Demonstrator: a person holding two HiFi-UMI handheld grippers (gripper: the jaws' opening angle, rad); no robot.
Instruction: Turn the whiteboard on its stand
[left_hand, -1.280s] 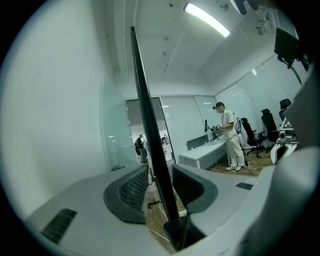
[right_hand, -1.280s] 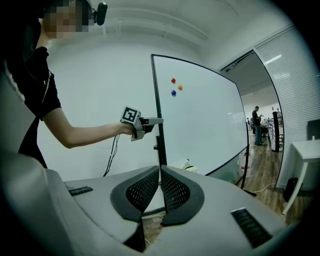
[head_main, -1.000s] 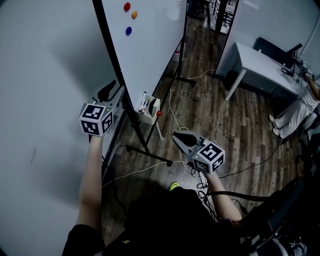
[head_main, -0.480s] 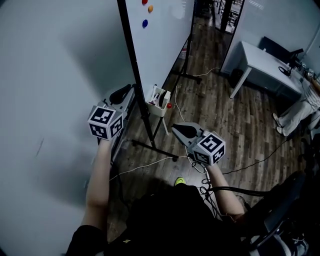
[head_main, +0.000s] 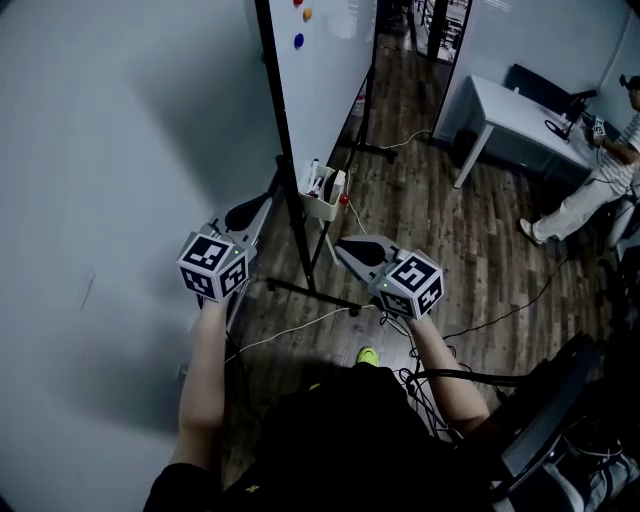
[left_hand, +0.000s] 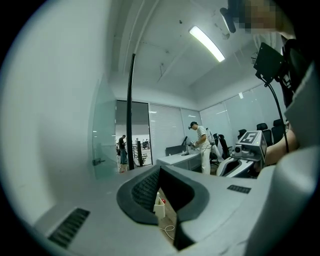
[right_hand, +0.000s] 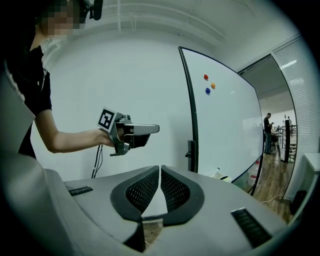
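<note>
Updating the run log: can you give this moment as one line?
left gripper: jaws just closing, empty | right gripper: shut, empty | whiteboard: on stand, ungripped

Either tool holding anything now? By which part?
Nothing held. Left tool has just been closing, nothing between its jaws; right tool shut, empty.

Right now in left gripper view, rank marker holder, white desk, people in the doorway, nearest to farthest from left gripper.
Left gripper: jaws have just been closing, empty.
1. marker holder, low, straight ahead.
2. white desk, beyond it, right.
3. people in the doorway, farthest, left.
</note>
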